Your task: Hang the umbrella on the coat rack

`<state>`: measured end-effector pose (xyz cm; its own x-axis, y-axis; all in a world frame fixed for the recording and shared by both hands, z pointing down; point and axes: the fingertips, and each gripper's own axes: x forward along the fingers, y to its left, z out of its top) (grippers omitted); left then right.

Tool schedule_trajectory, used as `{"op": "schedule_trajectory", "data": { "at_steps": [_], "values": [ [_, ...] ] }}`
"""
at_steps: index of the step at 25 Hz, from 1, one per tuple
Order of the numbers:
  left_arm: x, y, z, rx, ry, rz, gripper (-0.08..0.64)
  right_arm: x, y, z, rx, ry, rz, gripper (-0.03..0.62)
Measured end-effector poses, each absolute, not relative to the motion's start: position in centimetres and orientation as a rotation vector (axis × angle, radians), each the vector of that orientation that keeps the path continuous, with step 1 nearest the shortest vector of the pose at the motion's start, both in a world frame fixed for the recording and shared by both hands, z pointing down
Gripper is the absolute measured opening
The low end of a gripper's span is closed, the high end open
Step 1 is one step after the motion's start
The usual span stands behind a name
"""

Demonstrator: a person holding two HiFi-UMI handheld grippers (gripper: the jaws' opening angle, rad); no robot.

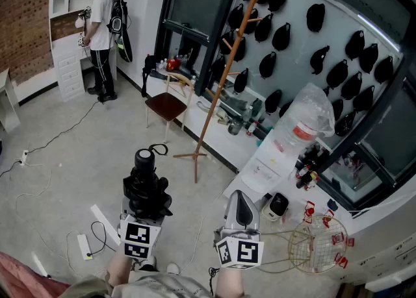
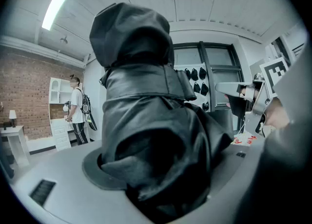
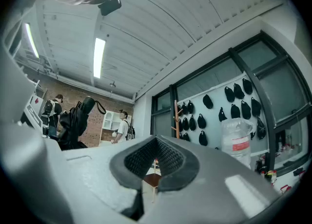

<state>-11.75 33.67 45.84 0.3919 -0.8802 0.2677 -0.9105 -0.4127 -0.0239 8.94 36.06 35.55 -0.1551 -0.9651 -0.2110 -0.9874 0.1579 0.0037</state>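
Bottom of the head view: left gripper (image 1: 145, 207) has its jaws spread wide and clamped on the body of the folded black umbrella (image 1: 147, 187). In the left gripper view the bunched fabric fills the whole gap between the jaws. The umbrella stands roughly upright out of the grip, with the handle end on top and the wrist strap (image 1: 158, 149) looping off to the right of it. Right gripper (image 1: 240, 200), just right of the left one, has its jaws fully together with nothing between them; it is idle and tipped slightly upward. Lower left floor: a white power strip (image 1: 84, 246) and loose cables. Lower right: a wire basket (image 1: 316, 245) beside a white table (image 1: 260, 172) crowded with bottles and a bagged jug. Centre of frame, well apart from both grippers: the wooden coat rack (image 1: 221, 77), with its pole leaning right in the wide lens, feet on the floor and pegs near the top. No peg can be seen to hold anything. Just left of it is a chair (image 1: 167, 106). Behind is a wall panel hung with black caps (image 1: 323, 56). Far upper left, a person (image 1: 102, 27) stands at a white cabinet. Judgement: this is the carry and approach step, with the umbrella in hand and not yet hung. The next move calls for closing on the rack, lifting the umbrella to peg height, and lining the strap loop up over a free peg before the left jaws let go. The small loop looks like the tricky part.
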Motion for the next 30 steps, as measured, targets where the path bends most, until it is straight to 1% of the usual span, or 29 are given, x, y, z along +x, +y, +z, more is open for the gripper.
{"op": "schedule_trajectory", "data": {
  "at_steps": [15,20,21,22,23,24,25,30],
  "values": [
    [-13.7,30.3,46.0,2.545,-1.577,0.386,0.331,6.6,33.4,36.1,-1.967,2.246,0.194,-0.002],
    [-14.7,27.9,45.5,2.568,-1.563,0.393,0.331,6.0,31.0,36.4,-1.888,2.207,0.07,0.008],
    [-14.9,27.5,45.6,2.573,-1.557,0.397,0.331,5.8,30.6,36.5,-1.873,2.208,0.059,0.02],
    [-15.2,27.1,45.6,2.576,-1.552,0.401,0.331,5.5,30.3,36.6,-1.86,2.216,0.05,0.051],
    [-15.4,26.8,45.7,2.58,-1.546,0.405,0.331,5.2,30.0,36.8,-1.85,2.227,0.041,0.158],
    [-15.6,26.5,45.8,2.584,-1.54,0.408,0.331,4.9,29.6,36.9,-1.844,2.239,0.036,0.283],
    [-15.8,26.1,45.9,2.589,-1.532,0.412,0.331,4.7,29.3,36.9,-1.843,2.249,0.04,0.324],
    [-16.5,24.6,46.0,2.602,-1.509,0.41,0.331,3.6,27.9,36.9,-1.873,2.27,0.071,0.325]
  ]
}}
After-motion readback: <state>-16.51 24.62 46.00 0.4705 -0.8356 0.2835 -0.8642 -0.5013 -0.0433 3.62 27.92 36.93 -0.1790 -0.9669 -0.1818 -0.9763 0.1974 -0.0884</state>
